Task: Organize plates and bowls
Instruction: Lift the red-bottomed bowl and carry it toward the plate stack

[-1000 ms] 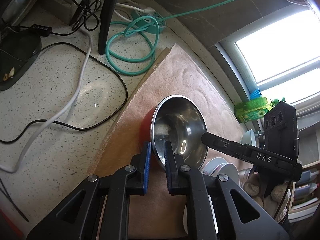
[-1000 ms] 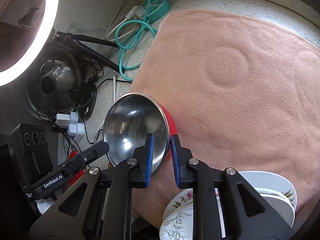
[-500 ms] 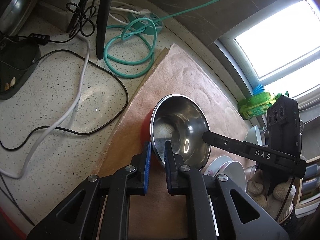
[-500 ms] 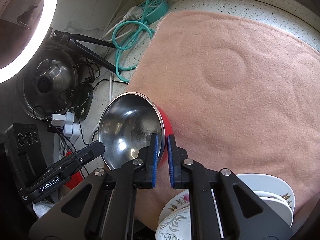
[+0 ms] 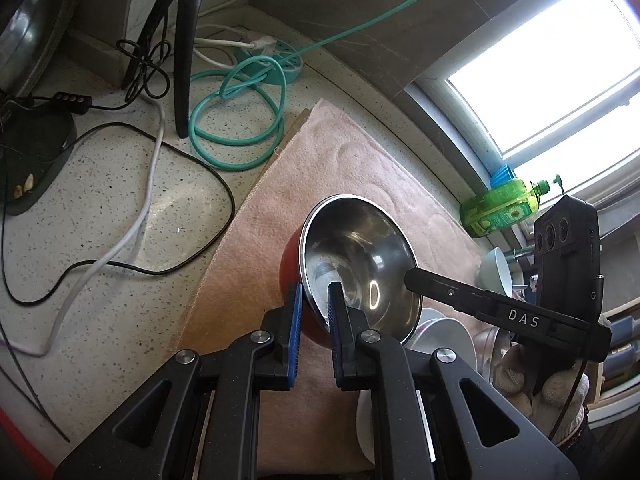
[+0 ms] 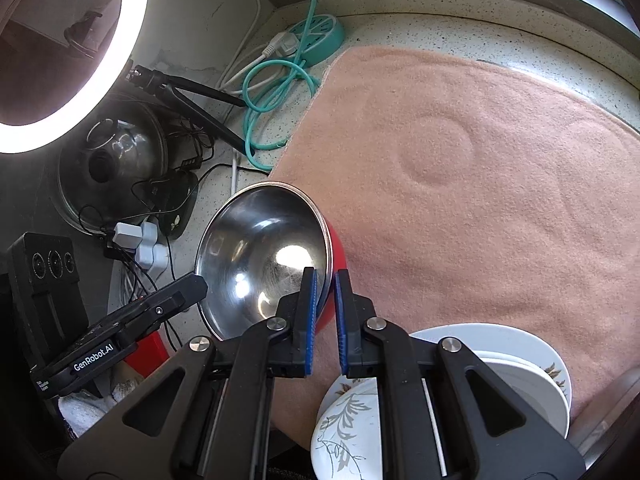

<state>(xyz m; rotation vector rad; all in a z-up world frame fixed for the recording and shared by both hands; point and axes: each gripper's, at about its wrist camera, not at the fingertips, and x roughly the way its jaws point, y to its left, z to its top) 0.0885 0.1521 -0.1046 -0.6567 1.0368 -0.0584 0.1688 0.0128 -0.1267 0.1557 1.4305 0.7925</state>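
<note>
We see our left gripper [image 5: 314, 300] and right gripper [image 6: 326, 286] in matte black, with ribbed blue pads [image 6: 310, 312] and silver screws [image 5: 258, 336]. At four o'clock in the left view, white "DAS" lettering sits above a knit glove [image 5: 532, 384].

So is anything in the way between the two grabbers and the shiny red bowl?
No, nothing is in the way. Both already pinch the bowl by its rim: the left gripper on one side, the right gripper on the opposite side. One finger of each sits inside the bowl, the other outside against the red wall, above the pink towel.
</note>
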